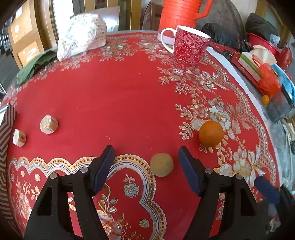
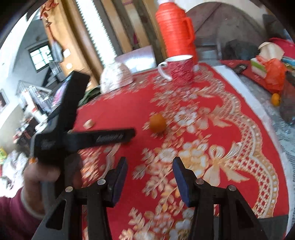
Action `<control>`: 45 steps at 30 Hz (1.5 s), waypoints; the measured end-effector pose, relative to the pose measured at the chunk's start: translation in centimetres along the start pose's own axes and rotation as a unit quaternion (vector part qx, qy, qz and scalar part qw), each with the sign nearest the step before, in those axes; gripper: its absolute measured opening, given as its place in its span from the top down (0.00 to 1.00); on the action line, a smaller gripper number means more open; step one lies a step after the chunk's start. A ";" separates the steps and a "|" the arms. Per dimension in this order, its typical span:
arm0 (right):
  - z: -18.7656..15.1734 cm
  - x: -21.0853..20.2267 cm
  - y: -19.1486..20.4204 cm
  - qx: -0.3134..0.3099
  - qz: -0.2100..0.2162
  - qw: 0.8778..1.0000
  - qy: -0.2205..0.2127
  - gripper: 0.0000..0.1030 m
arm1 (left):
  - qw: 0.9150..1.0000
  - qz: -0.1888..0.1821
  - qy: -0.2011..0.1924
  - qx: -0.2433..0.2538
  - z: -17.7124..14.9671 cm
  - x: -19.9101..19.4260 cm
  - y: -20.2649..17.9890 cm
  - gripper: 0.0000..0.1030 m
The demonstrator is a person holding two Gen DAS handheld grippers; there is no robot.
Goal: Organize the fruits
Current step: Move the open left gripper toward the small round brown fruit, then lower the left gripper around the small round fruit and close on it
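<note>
- Left gripper (image 1: pixel 145 160): jaws apart, nothing between the pads; angled down at the tablecloth, with the yellowish round fruit (image 1: pixel 161 164) lying in the gap just beyond the fingertips, nearer the right finger. Judged to be lined up for a pick.
- Right gripper (image 2: pixel 150 170): jaws apart, empty, over bare cloth; judged to be waiting its turn. The view is blurred.
- Orange (image 1: pixel 211 133): on the cloth's floral border, just right of and beyond the yellowish fruit, apart from it; likely the next item.
- Small orange fruit (image 1: pixel 265 99): far right, off the cloth, beside a dark container; well apart from the others.
- Two cut stalk-like pieces (image 1: pixel 48 124): left side, close together; kind cannot be told.
- Floral mug (image 1: pixel 189 45) and orange thermos (image 1: pixel 181 13): far edge, clear of the working area.
- Red tablecloth (image 1: pixel 119 96): open middle, room for grouping fruit.
</note>
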State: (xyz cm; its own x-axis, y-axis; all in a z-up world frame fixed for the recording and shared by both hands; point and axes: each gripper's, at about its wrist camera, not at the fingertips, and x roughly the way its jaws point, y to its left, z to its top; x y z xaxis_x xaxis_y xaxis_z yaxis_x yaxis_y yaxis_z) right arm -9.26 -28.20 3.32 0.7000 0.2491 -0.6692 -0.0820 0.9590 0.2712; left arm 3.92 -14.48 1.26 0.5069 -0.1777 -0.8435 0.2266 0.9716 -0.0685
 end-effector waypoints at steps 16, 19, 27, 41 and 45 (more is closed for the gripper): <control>-0.1 2.0 -0.6 0.013 -0.027 0.999 0.012 0.43 | 0.999 0.011 -0.022 0.040 -0.8 0.1 -0.4 0.21; -0.1 2.0 -0.9 0.022 -0.033 0.999 0.014 0.42 | 0.999 0.012 -0.022 0.038 -0.7 0.2 -0.3 0.20; -0.1 2.1 -1.2 0.027 -0.038 0.999 0.017 0.39 | 0.999 0.013 -0.025 0.037 -0.8 0.2 -0.3 0.19; -0.4 2.4 -1.6 0.035 -0.039 0.998 0.031 0.38 | 0.999 0.015 -0.029 0.035 -0.8 0.1 -0.3 0.19; -0.3 2.5 -1.5 0.034 -0.040 0.998 0.034 0.38 | 0.999 0.012 -0.025 0.037 -0.8 0.1 -0.3 0.19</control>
State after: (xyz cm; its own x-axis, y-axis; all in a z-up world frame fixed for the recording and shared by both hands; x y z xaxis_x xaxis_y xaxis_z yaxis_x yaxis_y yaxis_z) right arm -7.65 -29.01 1.01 0.6517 0.1839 -0.7358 0.0223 0.9651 0.2610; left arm 3.28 -14.64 0.74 0.5537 -0.1633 -0.8166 0.2739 0.9617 -0.0066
